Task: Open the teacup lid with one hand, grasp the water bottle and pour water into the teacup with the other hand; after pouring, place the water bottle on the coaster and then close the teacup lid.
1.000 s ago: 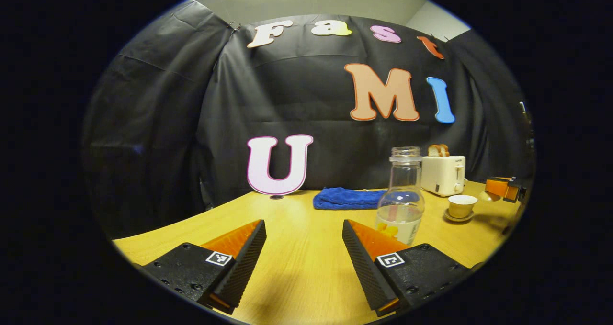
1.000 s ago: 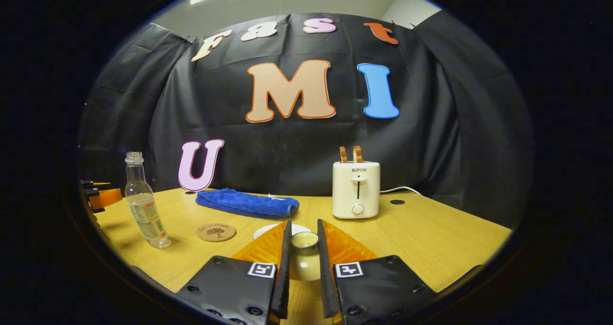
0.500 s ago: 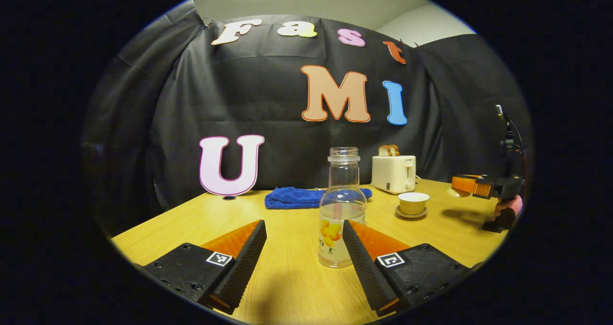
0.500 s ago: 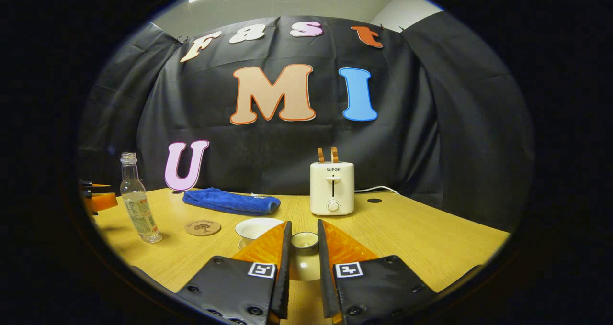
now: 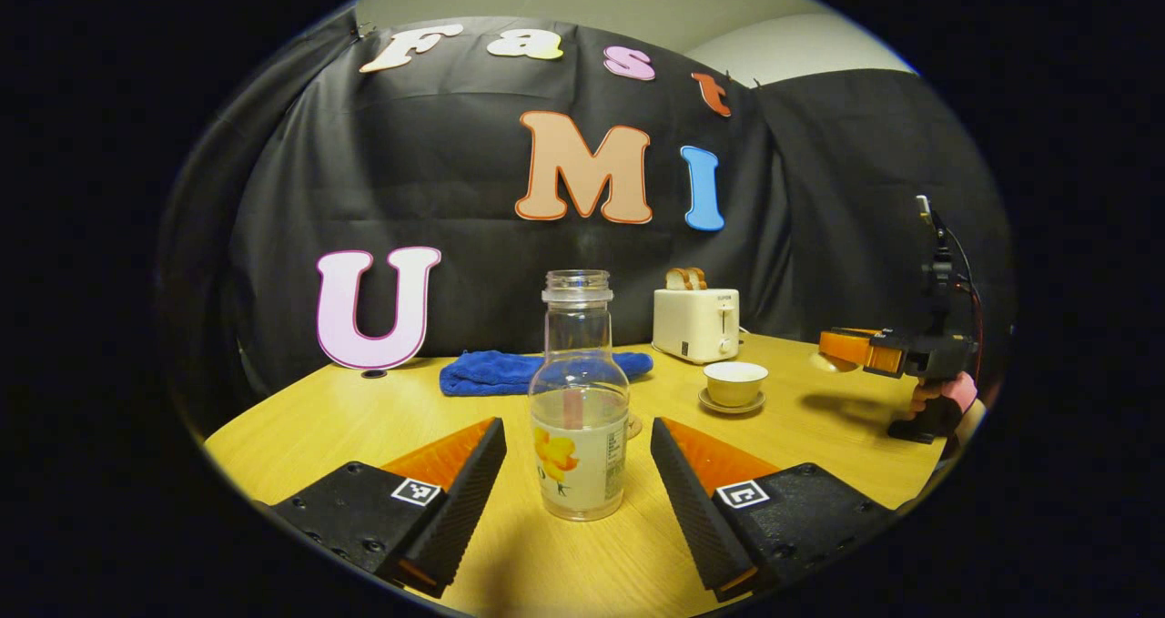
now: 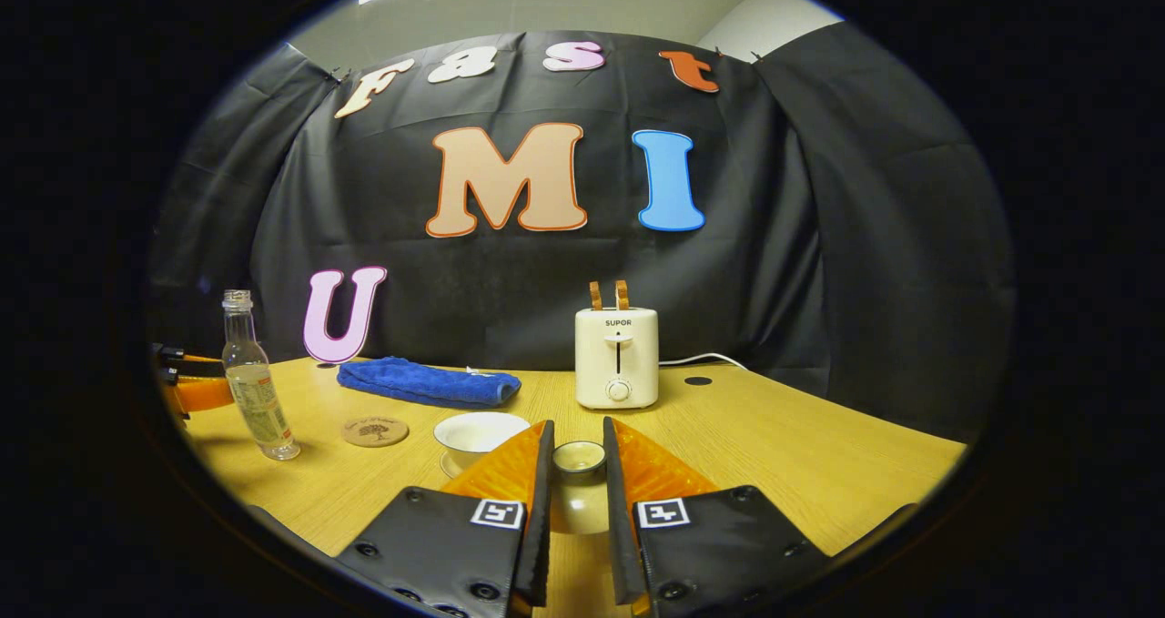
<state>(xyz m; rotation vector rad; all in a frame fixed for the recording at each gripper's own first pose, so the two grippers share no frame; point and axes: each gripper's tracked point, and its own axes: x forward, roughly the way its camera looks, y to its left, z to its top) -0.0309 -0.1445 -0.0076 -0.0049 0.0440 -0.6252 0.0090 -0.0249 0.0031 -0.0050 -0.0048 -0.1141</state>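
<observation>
Your left gripper (image 5: pixel 575 472): ribbed fingers spread wide, flanking the bottle (image 5: pixel 579 400) without touching; clear glass, round-shouldered, upright on the wood-grain table (image 5: pixel 346 418). Your right gripper (image 6: pixel 573 472): fingers clamped on the glazed lid (image 6: pixel 579 459). Uncovered cup (image 6: pixel 480 433) on saucer; round coaster (image 6: pixel 374 431) beside it.

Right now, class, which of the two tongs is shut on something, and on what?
The right tongs: they pinch the cream ceramic teacup lid. The left tongs stand open around the clear plastic water bottle.
</observation>
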